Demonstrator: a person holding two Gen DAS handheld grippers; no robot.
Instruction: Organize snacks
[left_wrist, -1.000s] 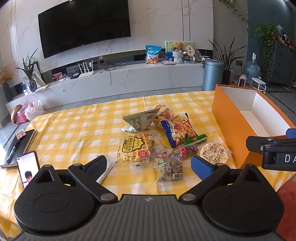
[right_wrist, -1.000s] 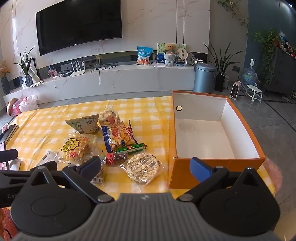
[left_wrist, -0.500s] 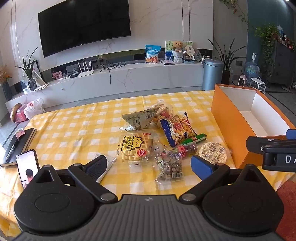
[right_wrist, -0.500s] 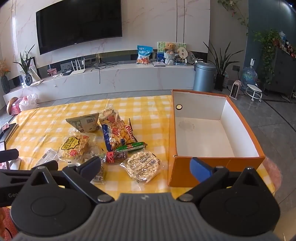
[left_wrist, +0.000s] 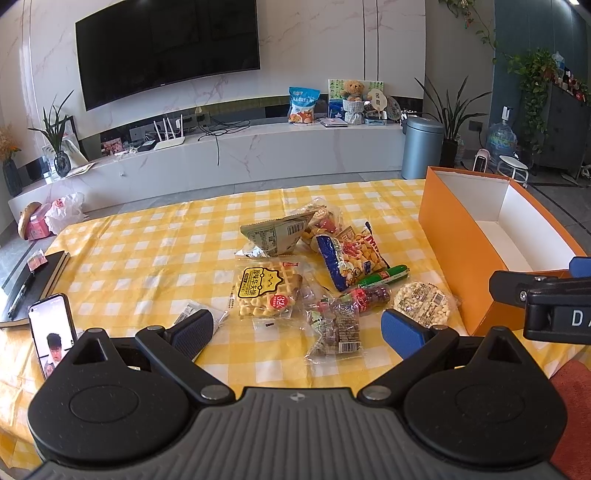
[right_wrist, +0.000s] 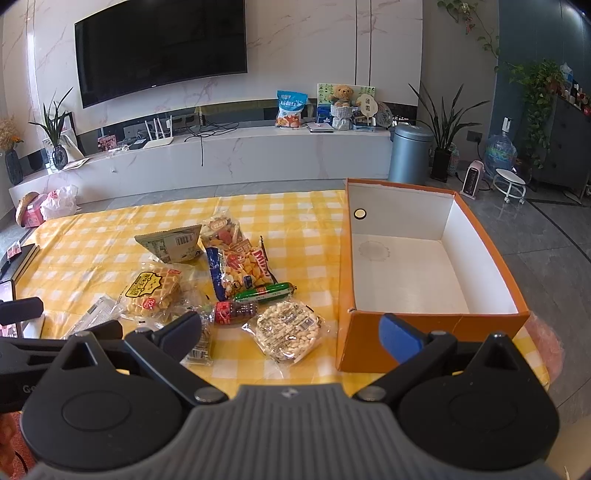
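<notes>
Hovering short of snack pile (right_wrist: 221, 280), both claws (left_wrist: 295, 328) (right_wrist: 290, 328) spread apart, empty. Risk judged: overlapping wrappers snagging neighbours, missing orange box (right_wrist: 513, 291).

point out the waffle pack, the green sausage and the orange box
waffle pack (left_wrist: 266, 291), left wrist view, on its yellow label
green sausage (right_wrist: 265, 291), right wrist view, mid-length of its wrapper
orange box (right_wrist: 369, 343), right wrist view, on its near outer wall
</notes>
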